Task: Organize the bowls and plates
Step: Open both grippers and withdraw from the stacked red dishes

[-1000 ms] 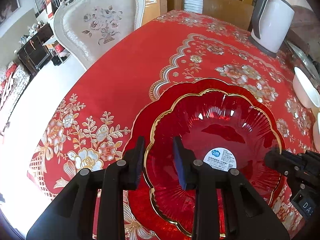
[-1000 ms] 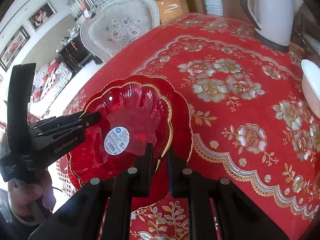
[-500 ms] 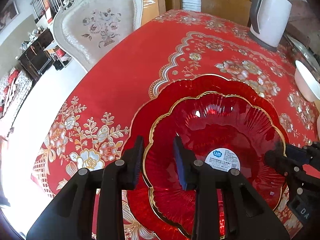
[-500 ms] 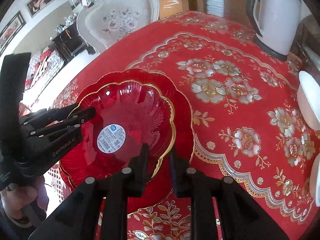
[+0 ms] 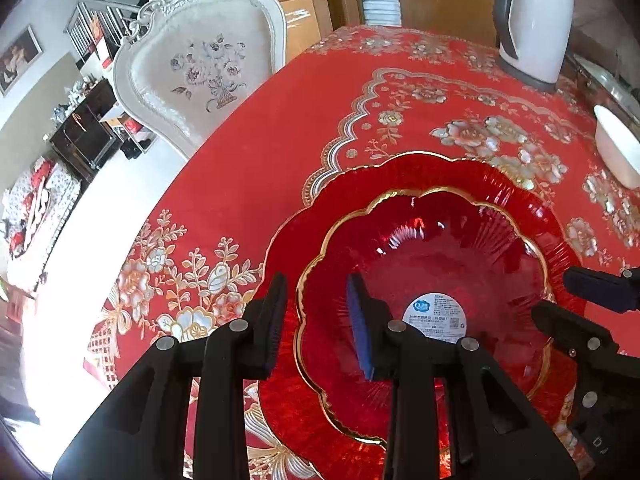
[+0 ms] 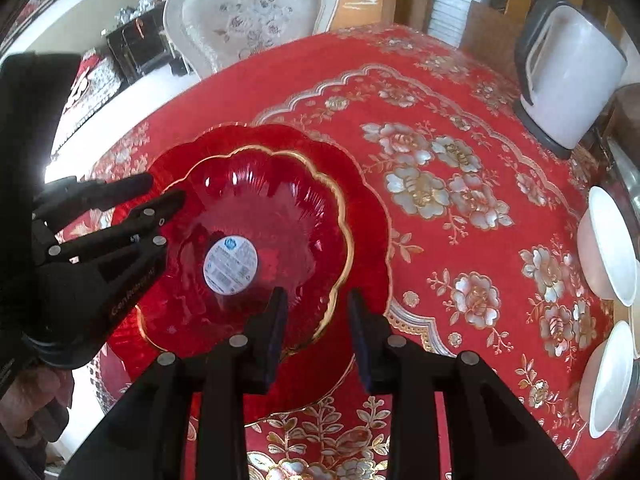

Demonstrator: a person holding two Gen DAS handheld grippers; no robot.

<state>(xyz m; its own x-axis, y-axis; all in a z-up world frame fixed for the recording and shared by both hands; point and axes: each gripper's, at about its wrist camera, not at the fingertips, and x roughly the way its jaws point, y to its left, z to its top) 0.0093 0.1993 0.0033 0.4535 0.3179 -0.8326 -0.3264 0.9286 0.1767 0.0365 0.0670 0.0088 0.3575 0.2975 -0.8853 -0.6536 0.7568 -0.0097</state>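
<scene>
A red glass bowl (image 5: 440,264) with a gold scalloped rim and a round label sits inside a larger red scalloped plate (image 5: 420,172) on the red tablecloth. It also shows in the right wrist view as the bowl (image 6: 272,208) on the plate (image 6: 360,184). My left gripper (image 5: 316,320) is open, its jaws straddling the bowl's near-left rim. My right gripper (image 6: 316,320) is open, its jaws straddling the bowl's rim on the opposite side. Neither gripper holds anything.
A white electric kettle (image 5: 532,20) stands at the far side of the table. White bowls (image 6: 608,248) sit at the right edge. A white upholstered chair (image 5: 200,64) stands behind the table's left edge (image 5: 168,200).
Both grippers have opened wider and pulled back and up a little from the bowl's rim. The bowl stays resting in the plate.
</scene>
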